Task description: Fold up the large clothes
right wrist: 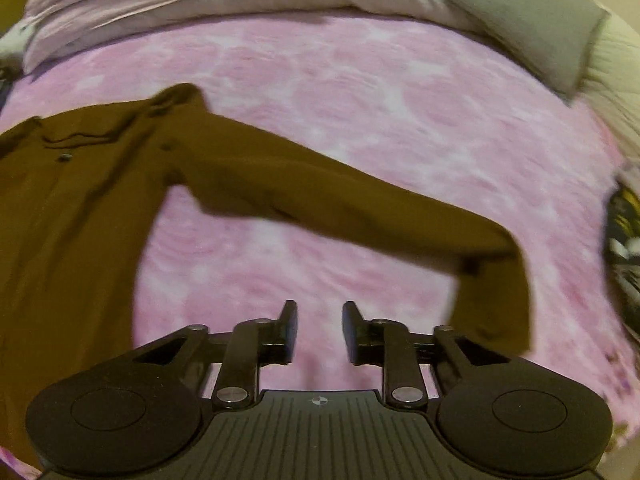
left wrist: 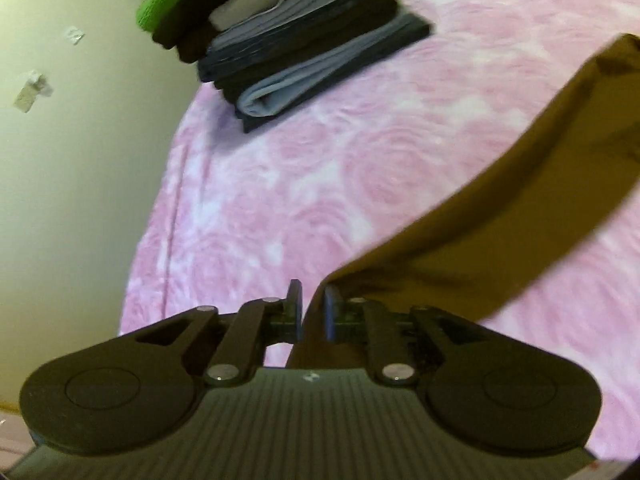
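A brown long-sleeved shirt [right wrist: 80, 184] lies spread on the pink bed cover [right wrist: 360, 112], collar toward the pillows. Its sleeve [right wrist: 360, 208] stretches out to the right, the cuff end hanging just right of my right gripper [right wrist: 320, 320]. That gripper is open, with only pink cover between its fingers. In the left wrist view my left gripper [left wrist: 313, 308] is shut on an edge of the brown shirt [left wrist: 500, 208], and the cloth runs up and to the right from the fingers, lifted off the cover [left wrist: 320, 152].
A stack of folded dark, grey and green clothes [left wrist: 288, 36] sits at the far left edge of the bed, by a cream wall [left wrist: 72, 160]. Pillows [right wrist: 160, 4] and a grey cushion [right wrist: 532, 16] line the head. A dark patterned item [right wrist: 624, 248] lies at the right edge.
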